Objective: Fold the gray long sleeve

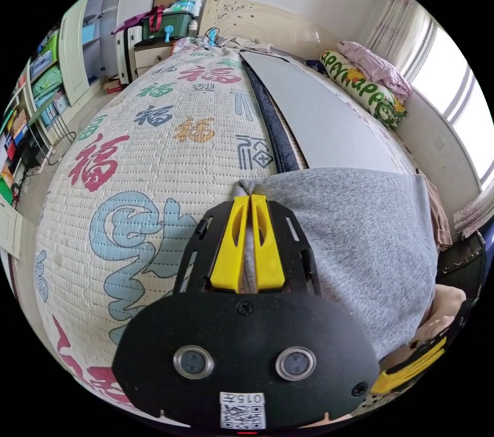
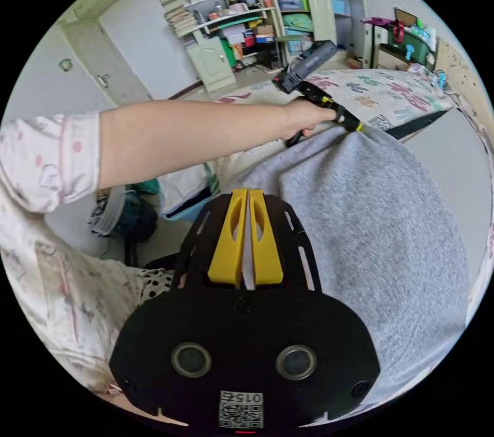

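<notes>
Gray long sleeve (image 1: 360, 241) hangs stretched over the bed (image 1: 154, 159) between my left tool (image 1: 249, 244) and right tool (image 2: 246, 246), each clamped on an edge, so the fold looks barely begun.

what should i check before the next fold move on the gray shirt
1. Left claw shut on the gray long sleeve: ok, its corner sits between the jaws.
2. Right claw shut on it: ok, fabric shows between the jaws.
3. Fabric between the claws smooth: ok, no big wrinkles.
4. Bedspread ahead free for laying down: ok.
5. Gray board beside the garment out of the way: cannot tell.
6. Sleeves tucked in: cannot tell, hidden.
</notes>
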